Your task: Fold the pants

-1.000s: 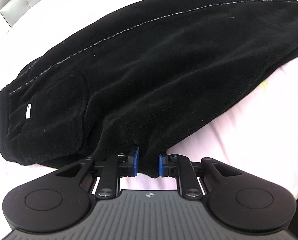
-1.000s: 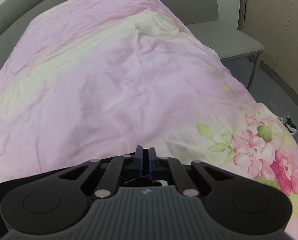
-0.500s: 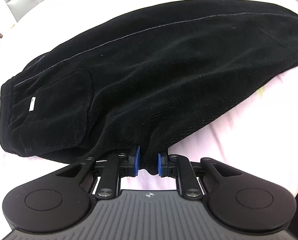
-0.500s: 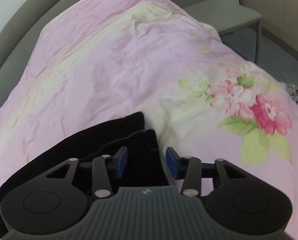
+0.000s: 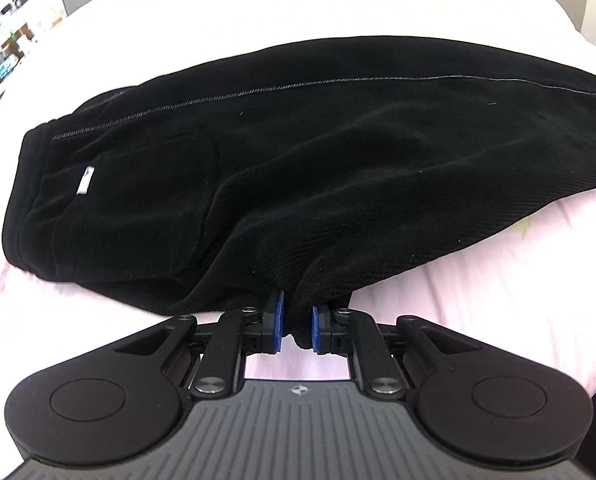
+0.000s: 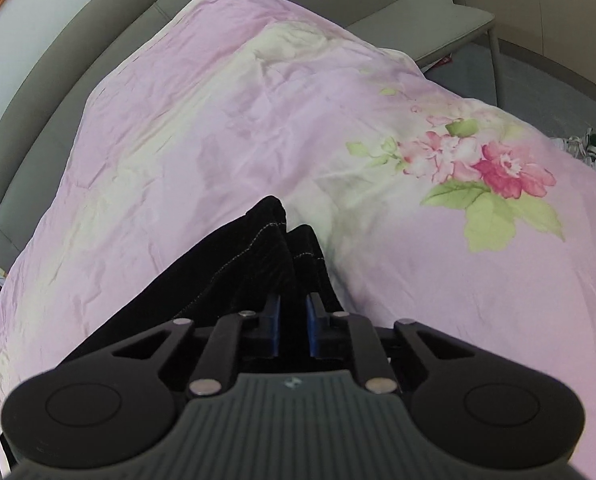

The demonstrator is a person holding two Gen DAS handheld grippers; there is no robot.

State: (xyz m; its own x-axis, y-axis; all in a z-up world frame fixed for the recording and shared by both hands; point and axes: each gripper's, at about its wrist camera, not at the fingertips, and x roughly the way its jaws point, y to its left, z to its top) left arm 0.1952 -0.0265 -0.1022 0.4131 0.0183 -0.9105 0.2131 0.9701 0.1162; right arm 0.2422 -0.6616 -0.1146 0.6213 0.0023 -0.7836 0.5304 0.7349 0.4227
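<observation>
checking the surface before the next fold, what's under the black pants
A pink floral quilt shows all round the black velvety pants, which lie on it. The part directly beneath the pants is covered, so anything there cannot be seen.

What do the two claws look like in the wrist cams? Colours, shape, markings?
Left claw and right claw match: matte black linkage arms with silver pivot screws, blue pads, two round black discs flanking a grey ribbed body bearing a small cross-in-circle mark. No cables, hands or sleeves visible.

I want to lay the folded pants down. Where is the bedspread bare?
Free: the pink bedspread beyond the pants cuffs, up to the flower print. Crowded: the near edge, where the pants spread wide.
</observation>
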